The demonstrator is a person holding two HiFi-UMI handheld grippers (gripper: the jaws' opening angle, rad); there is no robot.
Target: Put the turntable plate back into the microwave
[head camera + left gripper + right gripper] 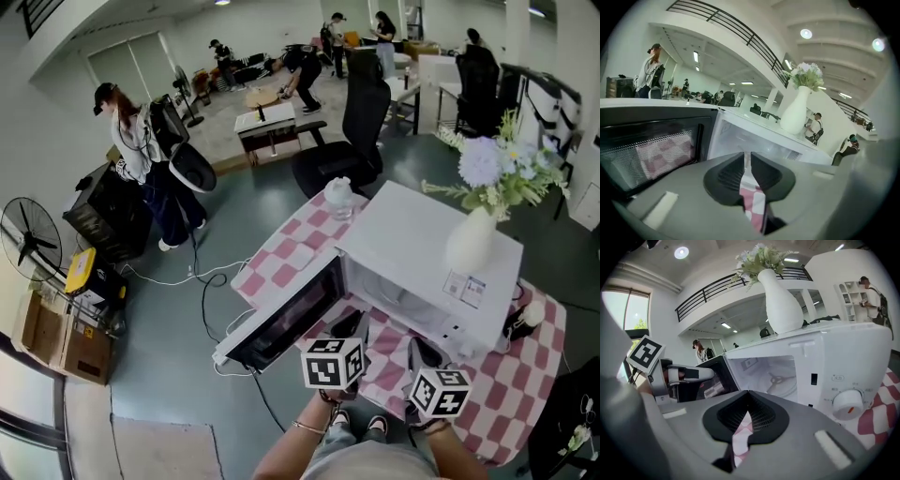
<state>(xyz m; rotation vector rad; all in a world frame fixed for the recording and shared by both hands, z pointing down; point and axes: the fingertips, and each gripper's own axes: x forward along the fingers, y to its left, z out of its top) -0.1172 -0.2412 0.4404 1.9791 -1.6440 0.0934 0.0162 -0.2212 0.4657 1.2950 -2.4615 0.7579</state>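
Observation:
The white microwave (427, 272) stands on the pink-checked tablecloth (281, 255) with its door (281, 317) swung open to the left. In the right gripper view a round glass turntable plate (780, 380) lies flat in the cavity, the three-armed ring showing through it. Both grippers hover in front of the opening, apart from the plate. My left gripper (349, 326) (746, 157) has its jaws a narrow slit apart with only cloth showing through. My right gripper (420, 352) (749, 394) is shut and empty. The left gripper (670, 373) also shows in the right gripper view.
A white vase of flowers (473, 239) stands on the microwave's top. A small clear jar (339, 197) sits at the table's far corner and a white object (532, 314) at its right edge. A black office chair (361, 122), a floor fan (28, 239) and a standing person (131, 141) are beyond.

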